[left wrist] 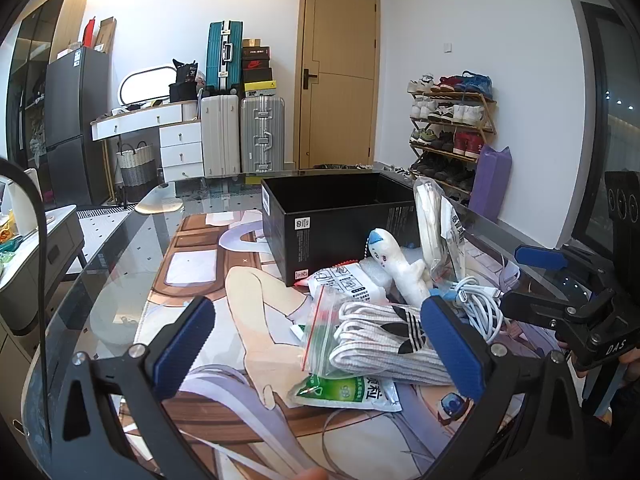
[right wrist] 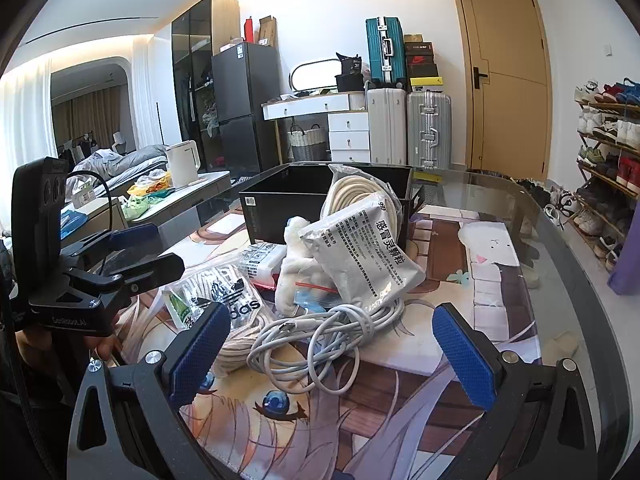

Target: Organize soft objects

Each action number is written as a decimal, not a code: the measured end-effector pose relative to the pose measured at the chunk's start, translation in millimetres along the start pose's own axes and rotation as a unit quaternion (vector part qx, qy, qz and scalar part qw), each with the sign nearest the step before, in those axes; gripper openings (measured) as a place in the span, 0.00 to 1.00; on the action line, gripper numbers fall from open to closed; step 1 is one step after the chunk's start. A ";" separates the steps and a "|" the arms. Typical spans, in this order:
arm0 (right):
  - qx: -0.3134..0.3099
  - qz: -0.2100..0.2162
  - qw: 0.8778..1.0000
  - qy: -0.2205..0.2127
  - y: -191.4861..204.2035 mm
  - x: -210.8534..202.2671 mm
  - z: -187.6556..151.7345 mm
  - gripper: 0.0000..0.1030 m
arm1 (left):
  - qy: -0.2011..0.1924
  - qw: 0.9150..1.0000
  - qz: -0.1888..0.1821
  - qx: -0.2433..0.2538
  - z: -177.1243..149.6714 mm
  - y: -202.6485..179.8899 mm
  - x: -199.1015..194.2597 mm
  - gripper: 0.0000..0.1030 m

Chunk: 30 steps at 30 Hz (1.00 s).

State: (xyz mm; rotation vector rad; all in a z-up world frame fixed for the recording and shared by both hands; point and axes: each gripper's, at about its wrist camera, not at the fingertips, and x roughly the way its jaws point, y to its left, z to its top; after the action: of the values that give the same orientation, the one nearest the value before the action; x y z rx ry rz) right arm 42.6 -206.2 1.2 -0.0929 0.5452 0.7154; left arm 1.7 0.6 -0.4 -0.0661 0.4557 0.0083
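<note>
From the left wrist view: left hand-held gripper (left wrist: 316, 344) wide apart, grasping nothing, low over a pile of soft things on the bench (left wrist: 120, 248). Right in front of it, a clear bag of striped socks (left wrist: 380, 340), lying partly on a green packet (left wrist: 348, 390). Just behind, a white folded pack (left wrist: 348, 282), a little white plush doll (left wrist: 400, 268) and a white cable (left wrist: 478, 304). Behind all that, an open black box (left wrist: 336, 216), most likely the home for the soft things. Off to the right, the right hand-held gripper (left wrist: 532, 280), close to the cable. From the right wrist view: right hand-held gripper (right wrist: 332, 352) also wide apart and grasping nothing, with the tangled cable (right wrist: 320, 340) lying between its blue pads (right wrist: 200, 352). Grey medicine pouch (right wrist: 360, 252) leaning up on the plush doll (right wrist: 296, 272), with a bag of cream rope (right wrist: 352, 192) standing behind it against the black box (right wrist: 280, 204). Bag of socks (right wrist: 224, 292) off to the left, near the left hand-held gripper (right wrist: 148, 248). Nothing seen in the box yet, so probably just the start. Best to pick one thing at a time. For the socks, better to go down low, pinch the fat middle of the bag, not just the slippery plastic edge, then lift slowly. Careful with the cable: loops may catch on other things and drag them along.
</note>
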 end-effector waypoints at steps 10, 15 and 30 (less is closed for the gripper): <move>0.001 0.001 1.000 0.000 -0.5 0.0 -0.2 1.00 | 0.000 1.000 0.001 0.001 -0.2 -0.5 0.1 1.00; 0.002 0.001 1.000 0.000 -0.9 -0.3 1.0 1.00 | 0.000 1.000 0.001 0.003 -1.6 0.8 -1.9 1.00; 0.002 0.001 1.000 0.000 -0.7 -0.1 -0.6 1.00 | 0.000 1.000 0.002 0.005 -1.6 0.4 -2.4 1.00</move>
State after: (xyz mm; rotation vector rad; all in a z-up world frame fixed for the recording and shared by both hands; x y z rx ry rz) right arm 42.7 -206.9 0.7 -0.0891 0.5471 0.7154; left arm -1.2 0.9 -0.8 -0.0551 0.4552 0.0091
